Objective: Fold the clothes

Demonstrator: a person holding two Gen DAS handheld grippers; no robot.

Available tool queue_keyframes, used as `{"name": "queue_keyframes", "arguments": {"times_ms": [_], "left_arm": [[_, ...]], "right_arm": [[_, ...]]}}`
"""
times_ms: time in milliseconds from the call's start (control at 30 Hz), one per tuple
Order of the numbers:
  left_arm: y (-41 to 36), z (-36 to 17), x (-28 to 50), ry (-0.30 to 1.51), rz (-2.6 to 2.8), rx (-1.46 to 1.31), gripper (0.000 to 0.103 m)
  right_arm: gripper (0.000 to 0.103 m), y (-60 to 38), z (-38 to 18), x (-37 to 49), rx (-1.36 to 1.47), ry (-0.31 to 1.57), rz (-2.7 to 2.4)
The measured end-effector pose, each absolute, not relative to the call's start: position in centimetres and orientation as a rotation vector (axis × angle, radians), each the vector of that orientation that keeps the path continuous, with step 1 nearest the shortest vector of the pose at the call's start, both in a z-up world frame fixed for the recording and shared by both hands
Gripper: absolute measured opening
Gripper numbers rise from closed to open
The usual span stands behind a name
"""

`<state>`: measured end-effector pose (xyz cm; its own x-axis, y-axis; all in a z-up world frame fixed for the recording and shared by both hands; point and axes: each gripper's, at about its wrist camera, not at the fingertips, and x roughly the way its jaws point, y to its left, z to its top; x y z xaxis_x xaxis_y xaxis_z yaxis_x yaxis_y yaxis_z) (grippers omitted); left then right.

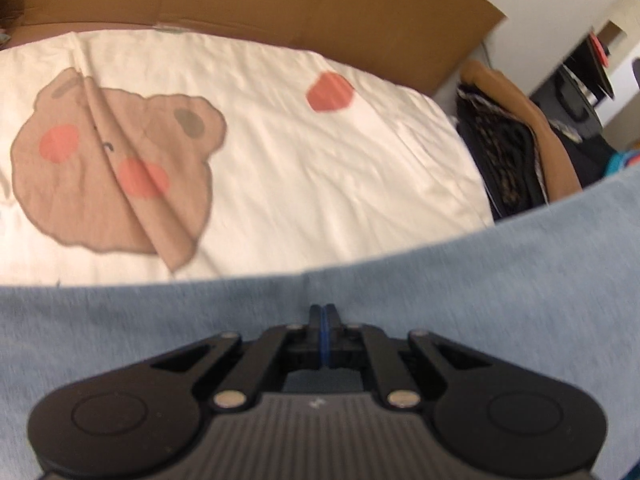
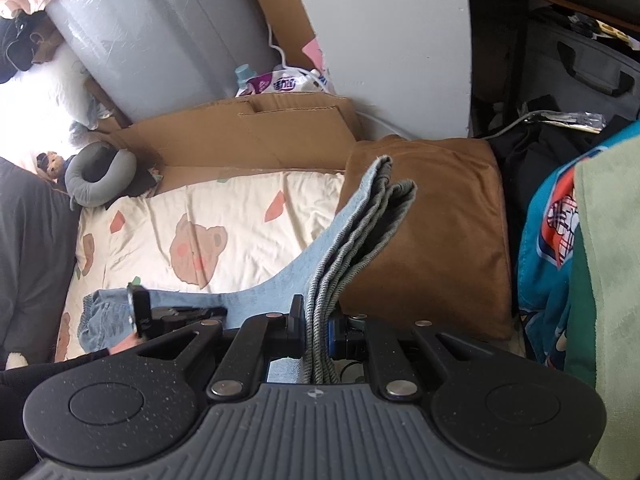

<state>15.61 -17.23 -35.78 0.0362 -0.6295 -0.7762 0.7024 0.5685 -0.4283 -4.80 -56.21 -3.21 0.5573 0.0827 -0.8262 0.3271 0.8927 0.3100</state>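
— Where's the garment?
— The light-blue garment (image 2: 320, 248) hangs over the bear-print sheet (image 1: 280, 152). My right gripper (image 2: 316, 320) clamps its folded layers; my left gripper (image 1: 324, 312) is pinched together against the cloth.

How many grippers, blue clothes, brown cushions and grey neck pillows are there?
Grippers: 2, the left gripper and the right gripper
Blue garment: 1
Brown cushion: 1
Grey neck pillow: 1
Total: 5

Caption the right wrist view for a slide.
Right gripper clamps stacked edges of light-blue garment above bear-print sheet.
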Motion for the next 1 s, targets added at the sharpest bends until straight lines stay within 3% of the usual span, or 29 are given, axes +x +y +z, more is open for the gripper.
{"name": "queue_keyframes", "arguments": {"times_ms": [400,1000], "left_arm": [[-16.0,-35.9,14.7,1.196,-1.011,0.002,0.004],[-8.3,-36.6,5.2,1.344,-1.118,-0.103,0.006]], "right_arm": [[0.009,-52.0,0.8,-0.9,0.395,1.016,-0.11],[0.009,-41.2,6.5,6.7,0.23,1.066,0.021]]}}
